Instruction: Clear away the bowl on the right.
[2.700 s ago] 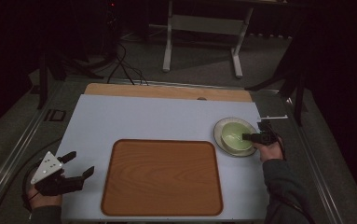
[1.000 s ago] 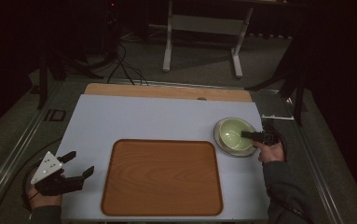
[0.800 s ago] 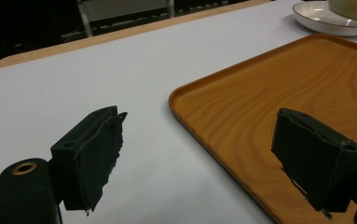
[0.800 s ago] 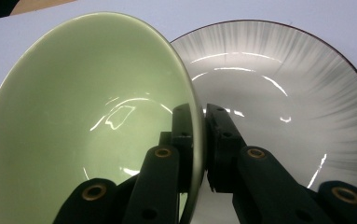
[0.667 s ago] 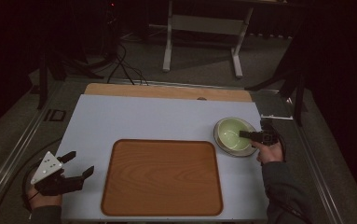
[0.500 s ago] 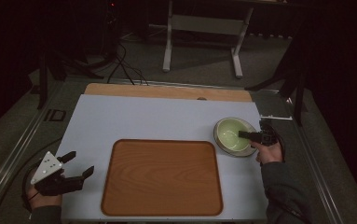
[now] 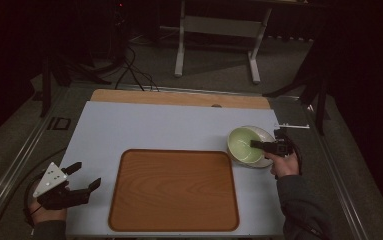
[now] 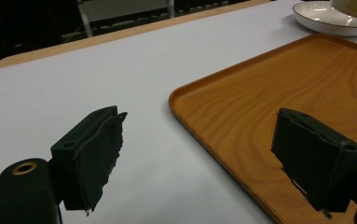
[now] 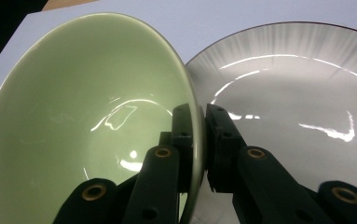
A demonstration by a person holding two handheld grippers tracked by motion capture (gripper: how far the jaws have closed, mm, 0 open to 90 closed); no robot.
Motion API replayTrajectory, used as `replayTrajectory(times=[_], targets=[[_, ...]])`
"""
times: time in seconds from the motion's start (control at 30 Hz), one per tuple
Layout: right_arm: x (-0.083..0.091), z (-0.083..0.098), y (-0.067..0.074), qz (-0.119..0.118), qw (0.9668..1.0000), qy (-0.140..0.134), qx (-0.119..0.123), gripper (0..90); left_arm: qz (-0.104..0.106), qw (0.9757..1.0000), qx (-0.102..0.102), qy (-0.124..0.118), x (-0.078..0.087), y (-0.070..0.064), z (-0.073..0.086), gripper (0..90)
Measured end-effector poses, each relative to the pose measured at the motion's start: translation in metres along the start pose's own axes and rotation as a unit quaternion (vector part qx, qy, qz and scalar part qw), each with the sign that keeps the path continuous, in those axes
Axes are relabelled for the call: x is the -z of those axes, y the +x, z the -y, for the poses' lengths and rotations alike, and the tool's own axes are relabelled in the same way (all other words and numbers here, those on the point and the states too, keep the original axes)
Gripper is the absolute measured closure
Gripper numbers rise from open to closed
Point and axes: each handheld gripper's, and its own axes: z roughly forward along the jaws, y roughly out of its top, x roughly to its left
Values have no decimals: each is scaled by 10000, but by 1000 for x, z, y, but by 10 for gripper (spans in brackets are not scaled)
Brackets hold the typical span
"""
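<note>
A pale green bowl [image 7: 243,145] hangs tilted over a white plate [image 7: 266,133] at the table's right side. My right gripper [image 7: 255,144] is shut on the bowl's rim, one jaw inside and one outside. In the right gripper view the green bowl [image 9: 87,93] stands on edge to the left of the plate [image 9: 297,93], with my right gripper [image 9: 200,116] clamped on the rim. My left gripper [image 7: 86,175] rests open at the table's front left corner. In the left gripper view its jaws [image 8: 199,140] stand wide apart with nothing between them.
A wooden tray [image 7: 174,190] lies at the front middle of the white table [image 7: 154,125], and its near corner [image 8: 269,93] reaches in front of the left gripper. A wooden strip [image 7: 179,97] runs along the far edge. Cables and a stand are on the floor beyond.
The right gripper has shifted slightly to the left with the bowl, which now sits tipped up off the plate. The left gripper has stayed put.
</note>
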Motion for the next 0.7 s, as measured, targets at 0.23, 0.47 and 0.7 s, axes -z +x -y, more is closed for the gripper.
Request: replayTrajectory(times=[0.23, 0.47, 0.7], targets=[[-2, 1, 8, -63, 10000, 8, 59, 830, -4, 10000, 10, -7, 0, 0, 0, 160], [-5, 3, 13, -109, 9999, 32, 127, 829, -7, 10000, 8, -3, 0, 0, 0, 160], [-7, 6, 18, -218, 9997, 31, 121, 828, -9, 10000, 4, -8, 0, 0, 0, 160]])
